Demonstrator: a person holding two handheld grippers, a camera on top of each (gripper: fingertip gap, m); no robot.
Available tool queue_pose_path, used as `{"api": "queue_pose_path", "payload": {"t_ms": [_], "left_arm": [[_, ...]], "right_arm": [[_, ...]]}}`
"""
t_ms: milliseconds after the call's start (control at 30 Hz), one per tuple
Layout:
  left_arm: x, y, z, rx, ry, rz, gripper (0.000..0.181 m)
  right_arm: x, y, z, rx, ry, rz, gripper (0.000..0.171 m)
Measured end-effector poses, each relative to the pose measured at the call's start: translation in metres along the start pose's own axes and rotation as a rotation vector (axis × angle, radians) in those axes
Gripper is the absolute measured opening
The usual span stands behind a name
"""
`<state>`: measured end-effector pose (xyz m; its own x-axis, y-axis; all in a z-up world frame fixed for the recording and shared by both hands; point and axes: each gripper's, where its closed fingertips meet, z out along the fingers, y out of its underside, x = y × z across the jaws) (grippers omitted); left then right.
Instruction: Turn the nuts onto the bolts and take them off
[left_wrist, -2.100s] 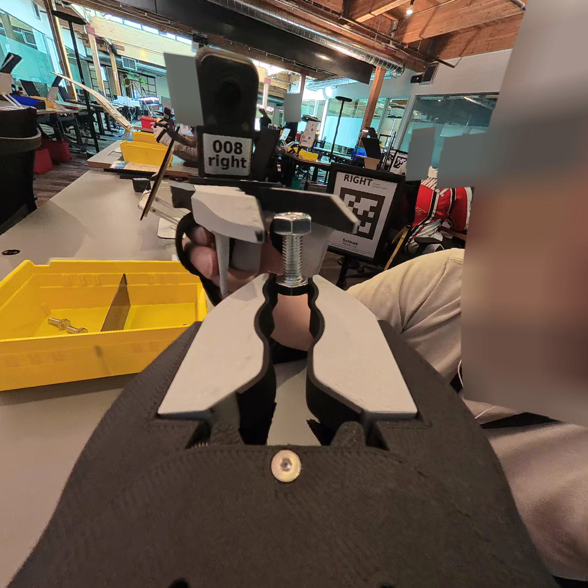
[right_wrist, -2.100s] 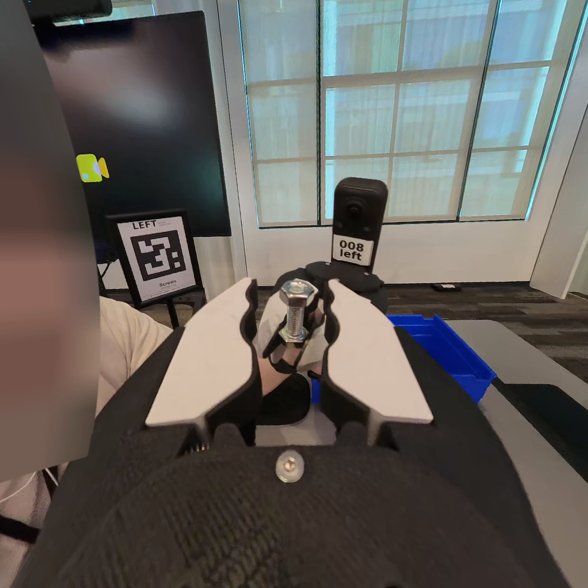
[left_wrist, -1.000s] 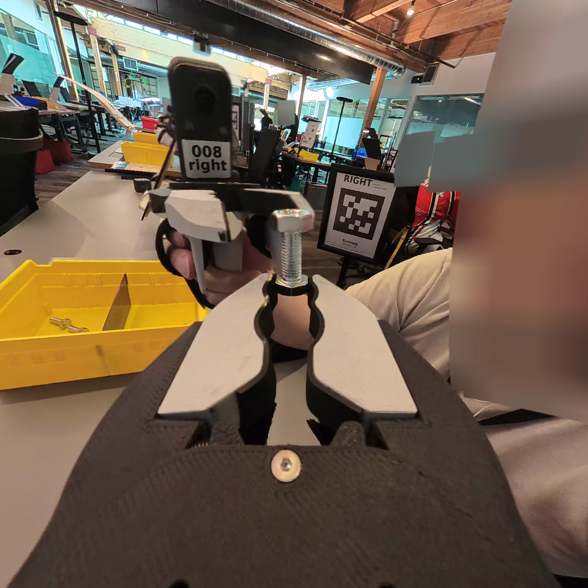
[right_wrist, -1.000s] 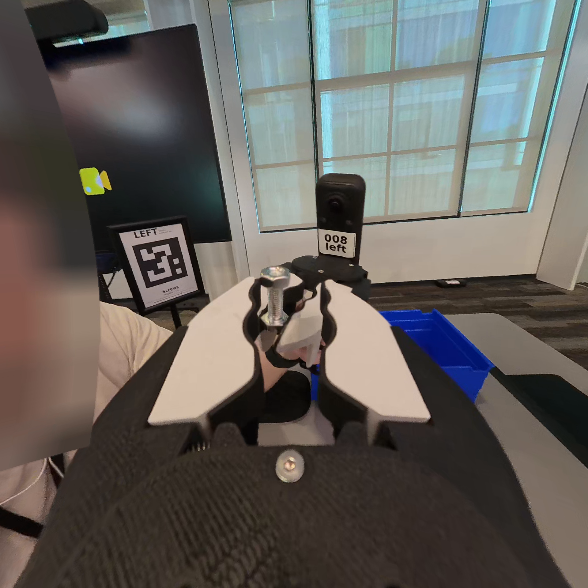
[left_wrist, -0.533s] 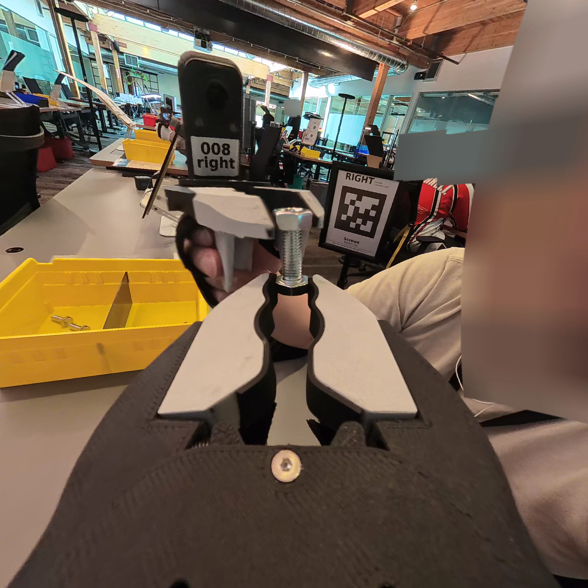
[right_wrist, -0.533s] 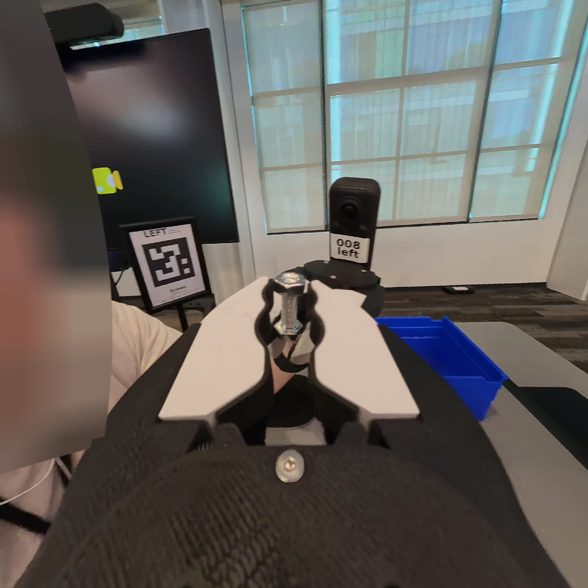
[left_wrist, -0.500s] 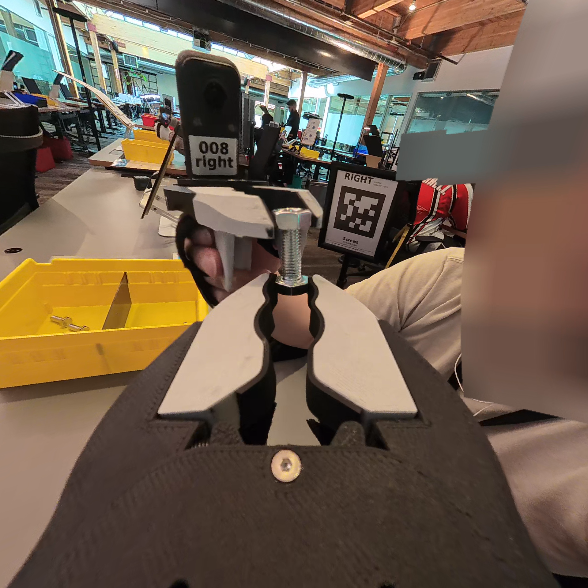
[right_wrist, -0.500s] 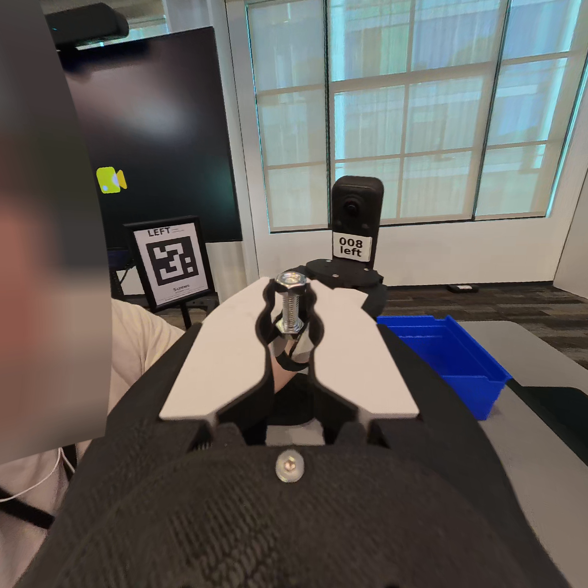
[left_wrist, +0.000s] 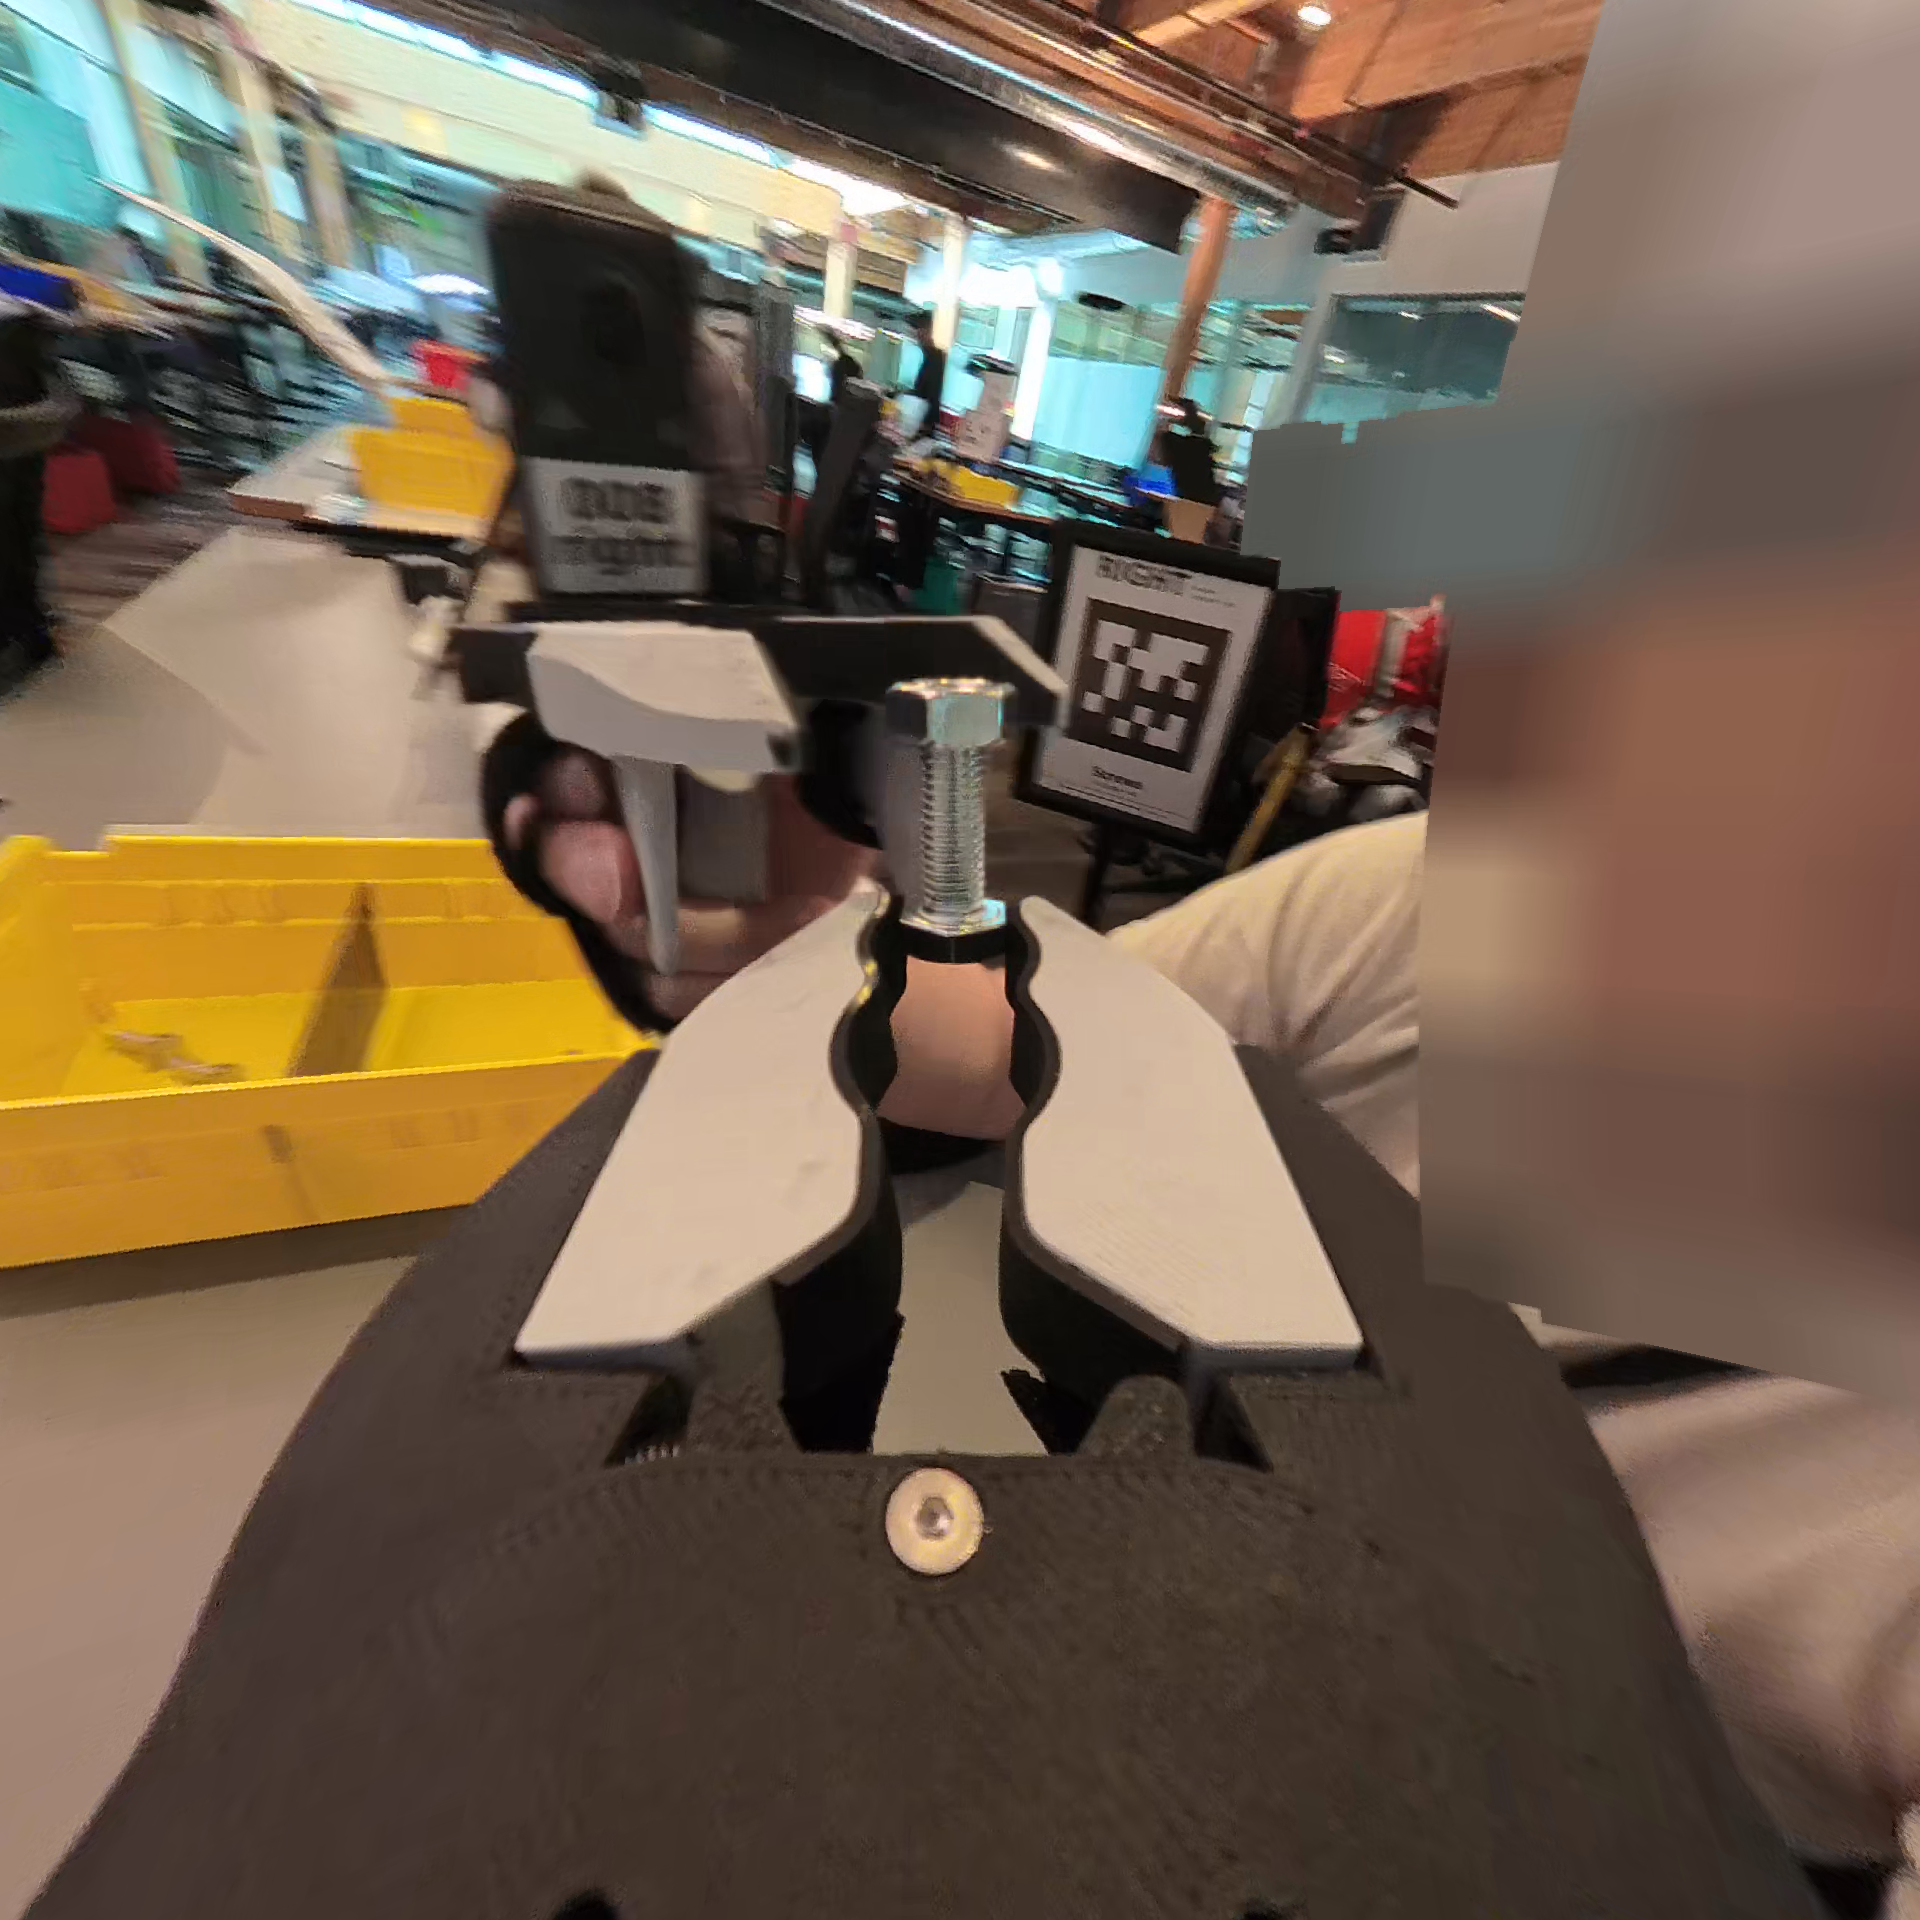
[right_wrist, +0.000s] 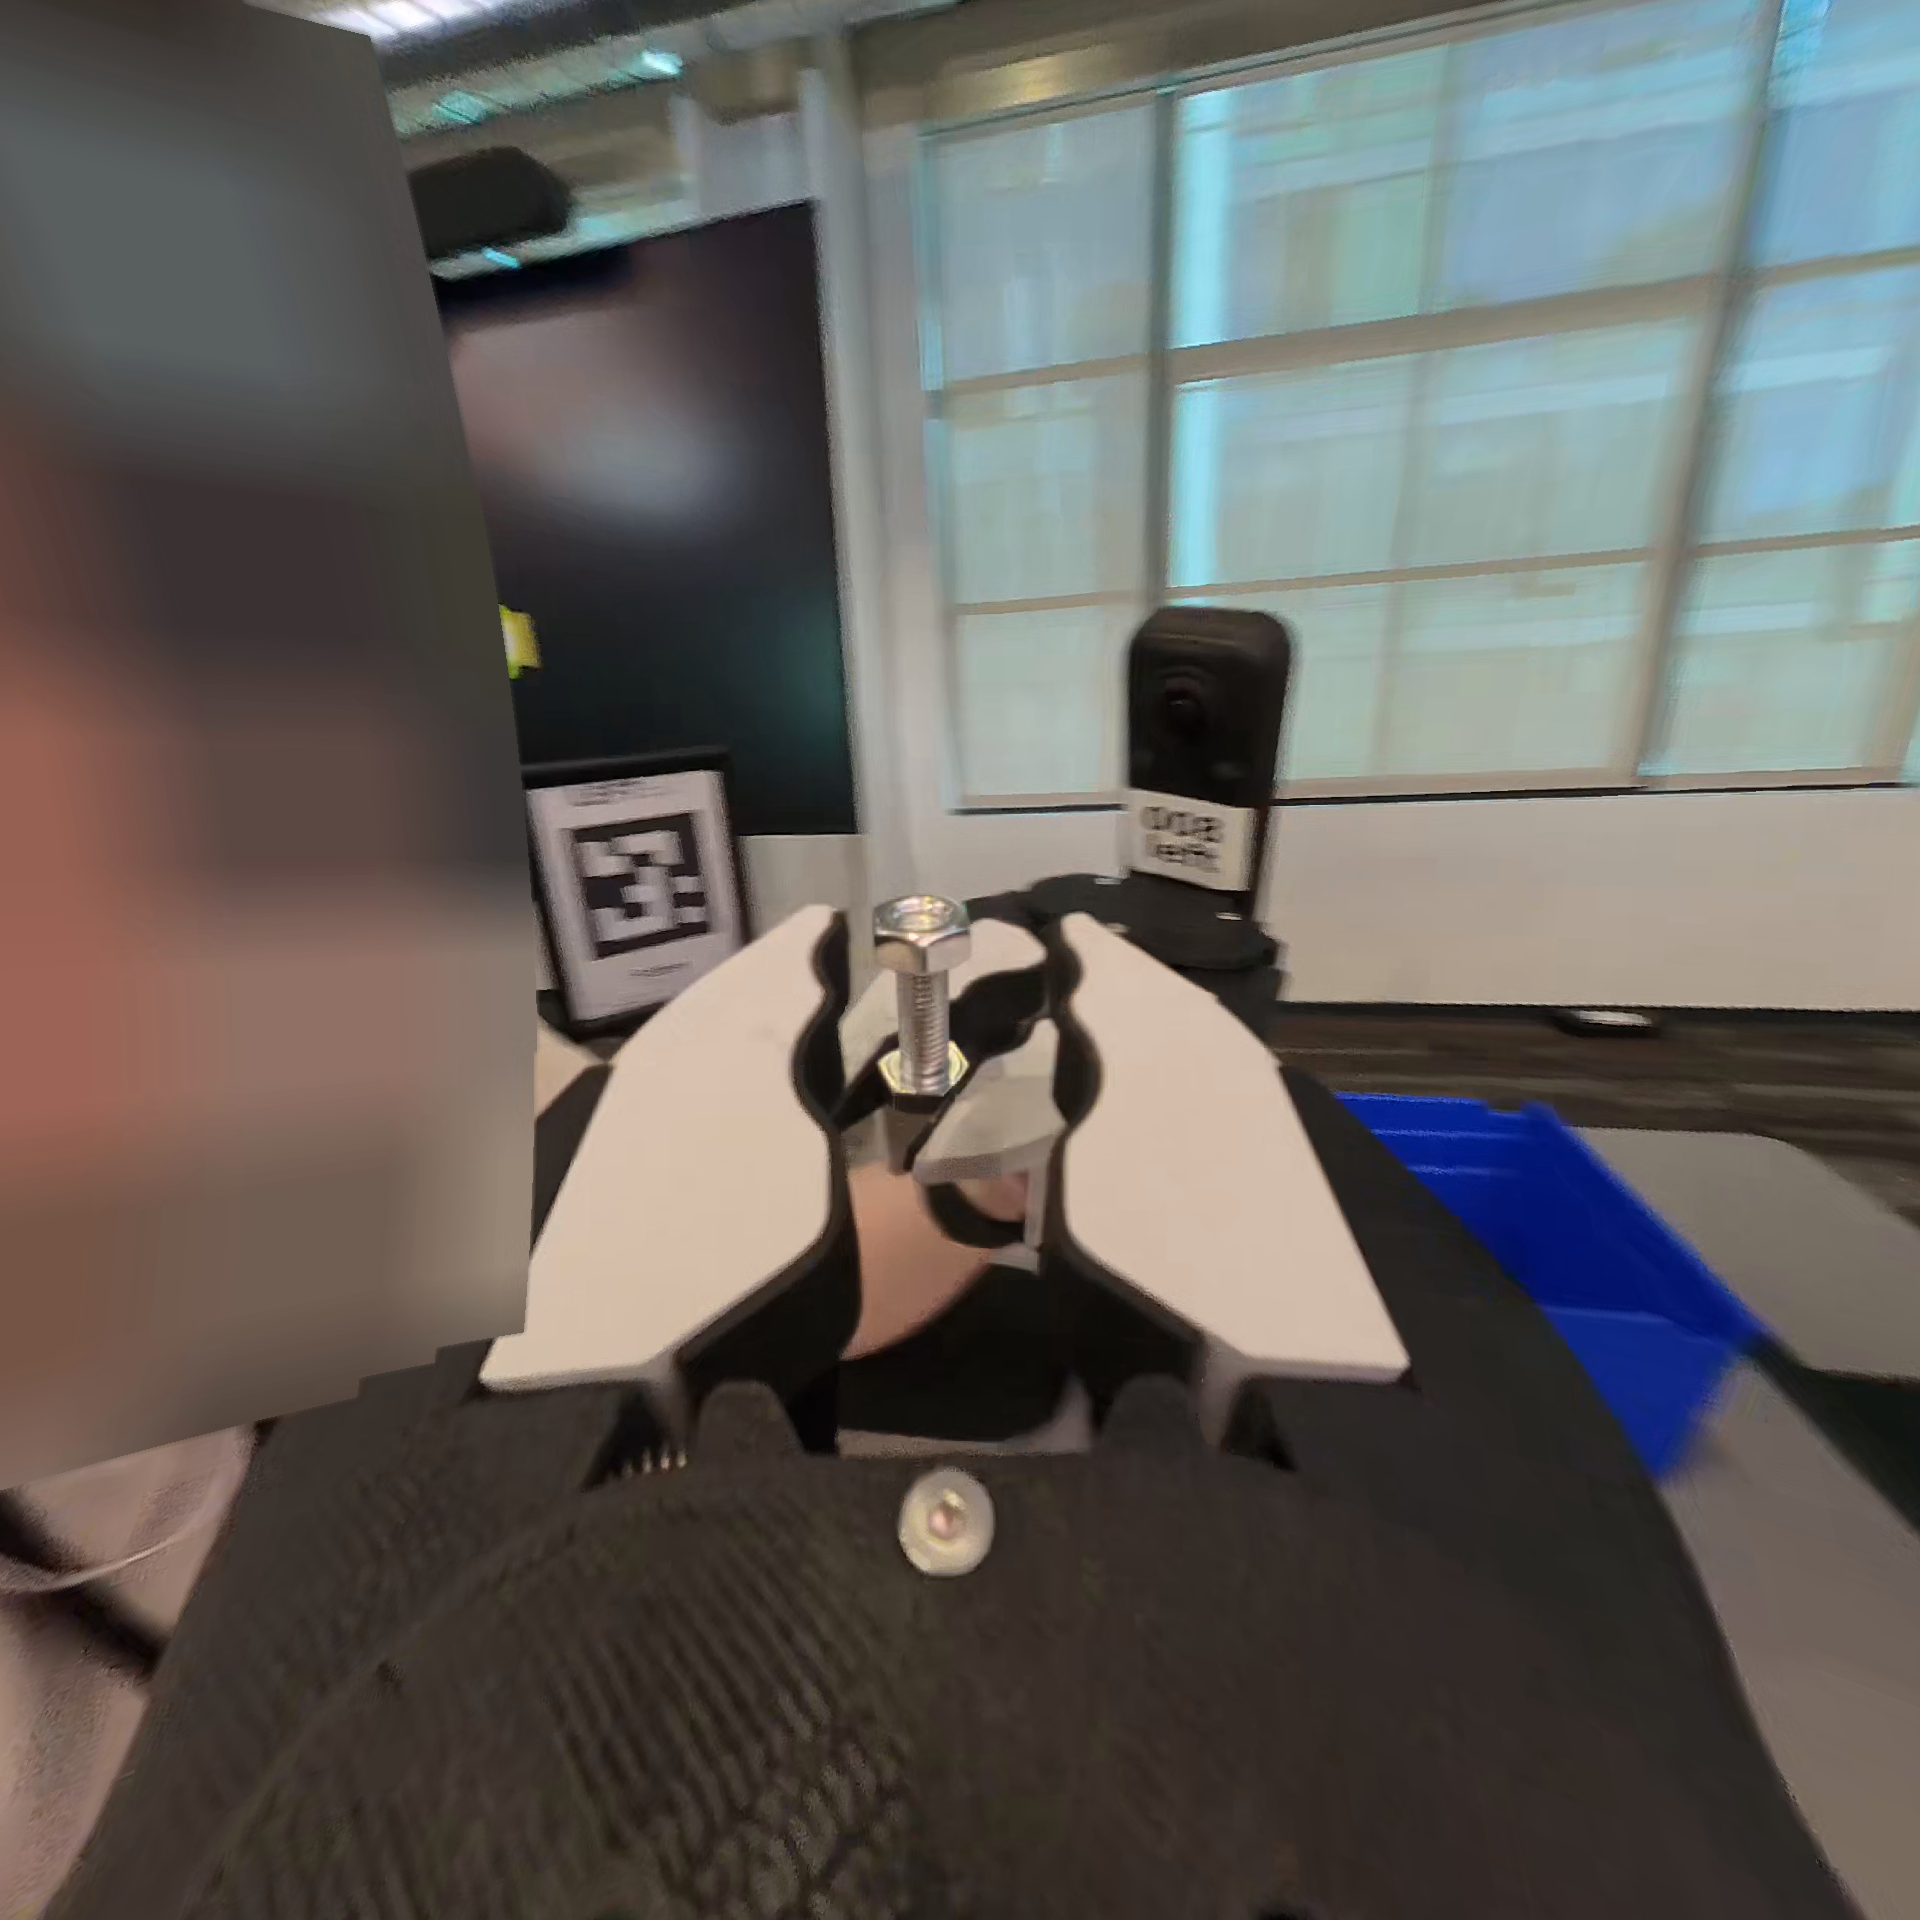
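A silver bolt (left_wrist: 943, 810) stands upright, head up, with a silver nut (left_wrist: 951, 916) at the lower end of its thread. My left gripper (left_wrist: 951, 932) is shut on the nut and holds the bolt in the air in front of the person. My right gripper (right_wrist: 945, 925) reaches in from the other side with its jaws on either side of the bolt head (right_wrist: 921, 925), spread wider than the head and open. The nut (right_wrist: 923, 1070) and the left gripper's fingers (right_wrist: 987, 1138) show below it. The right gripper lies level in the left wrist view (left_wrist: 727, 686).
A yellow divided bin (left_wrist: 208, 1143) sits on the grey table (left_wrist: 156, 1455) to the left, with a loose bolt (left_wrist: 156, 1049) inside. A blue bin (right_wrist: 1558, 1226) sits at the right. Framed marker signs (left_wrist: 1143, 686) (right_wrist: 634, 883) stand behind. The person's pale sleeve (left_wrist: 1299, 956) is close. The left gripper's tips are roughly 4 cm from the right gripper's.
The right gripper closed on the bolt head half a second ago and has now opened again and swung sideways. The left gripper still holds the nut. Both views are motion-blurred.
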<state>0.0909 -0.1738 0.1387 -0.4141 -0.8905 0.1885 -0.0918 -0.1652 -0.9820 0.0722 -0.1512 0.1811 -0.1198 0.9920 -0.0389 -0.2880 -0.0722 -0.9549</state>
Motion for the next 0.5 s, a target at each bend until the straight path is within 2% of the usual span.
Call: {"api": "queue_pose_path", "payload": {"t_ms": [33,167,267,367,500], "left_arm": [[-0.007,-0.003,-0.003,0.019,-0.058,0.020,0.018],[-0.027,-0.013,-0.014,0.068,-0.237,0.084,0.018],[-0.035,-0.012,-0.016,0.055,-0.316,0.122,0.018],[-0.036,-0.011,-0.013,0.044,-0.330,0.125,0.018],[-0.027,-0.010,-0.009,0.046,-0.259,0.108,0.018]], "right_arm": [[0.004,-0.003,-0.001,-0.003,0.066,-0.053,0.042],[0.020,-0.009,-0.002,-0.049,0.347,-0.245,0.041],[0.030,-0.009,-0.003,-0.072,0.502,-0.300,0.035],[0.029,-0.007,-0.001,-0.062,0.489,-0.229,0.019],[0.020,-0.006,0.000,-0.049,0.336,-0.083,0.018]]}}
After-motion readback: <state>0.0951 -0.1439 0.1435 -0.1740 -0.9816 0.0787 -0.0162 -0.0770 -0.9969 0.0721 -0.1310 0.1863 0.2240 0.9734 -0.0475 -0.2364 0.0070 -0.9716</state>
